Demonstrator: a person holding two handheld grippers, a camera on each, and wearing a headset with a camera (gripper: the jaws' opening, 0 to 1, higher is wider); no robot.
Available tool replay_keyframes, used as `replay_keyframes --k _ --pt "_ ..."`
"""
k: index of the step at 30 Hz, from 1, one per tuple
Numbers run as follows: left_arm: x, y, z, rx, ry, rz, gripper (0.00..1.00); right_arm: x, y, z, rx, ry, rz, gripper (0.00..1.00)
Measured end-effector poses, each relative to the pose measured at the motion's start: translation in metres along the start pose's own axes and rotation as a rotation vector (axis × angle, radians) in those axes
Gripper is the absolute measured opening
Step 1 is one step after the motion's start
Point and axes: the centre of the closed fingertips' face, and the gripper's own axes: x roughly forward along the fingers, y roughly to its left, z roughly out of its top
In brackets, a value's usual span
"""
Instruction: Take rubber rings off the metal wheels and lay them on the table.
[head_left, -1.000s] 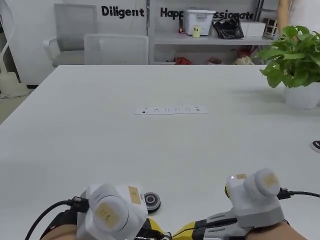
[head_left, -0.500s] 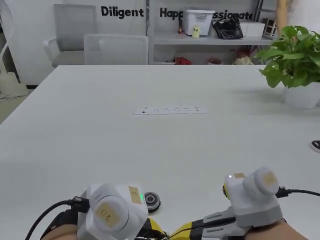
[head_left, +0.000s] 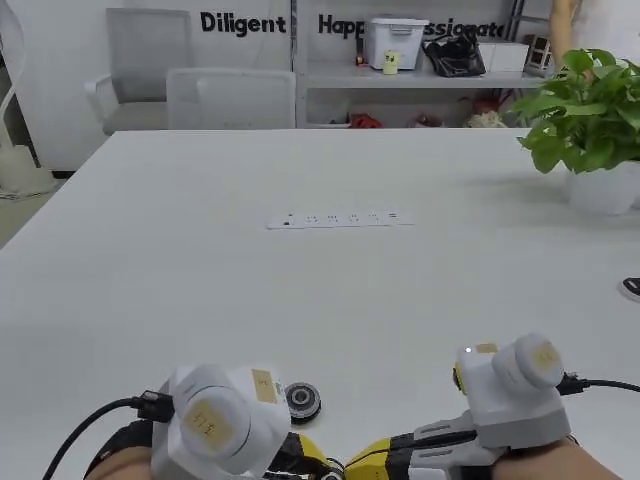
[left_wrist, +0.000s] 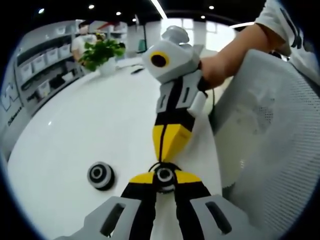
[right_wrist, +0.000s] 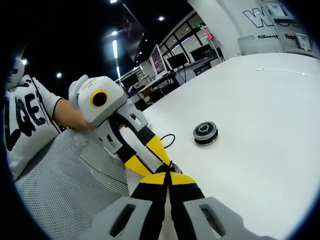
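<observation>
My left gripper is shut on a small metal wheel held just above the white table's near edge. My right gripper meets it head-on, its yellow jaws closed on the thin black rubber ring at the wheel's rim. A second metal wheel with a black rubber ring lies flat on the table beside the left gripper; this second wheel also sits left of the jaws in the left gripper view, and as a wheel beyond the jaws in the right gripper view.
The white table stretches ahead with a white power strip at its middle. A potted plant stands at the far right, with a small dark object at the right edge. Chairs and shelves stand behind the table.
Both grippers keep almost the same pose, tips together at the held wheel. The left gripper has dipped slightly. The loose wheel has not moved.
</observation>
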Motion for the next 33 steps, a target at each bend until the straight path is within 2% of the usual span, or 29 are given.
replay_keyframes --k 11,33 --pt "-0.005 -0.002 -0.001 0.028 0.02 -0.012 0.18 -0.001 -0.002 0.001 0.006 -0.007 -0.008 0.0" --pt "-0.031 -0.006 0.014 0.019 -0.032 -0.009 0.32 -0.003 0.0 0.001 0.01 -0.004 -0.01 0.0"
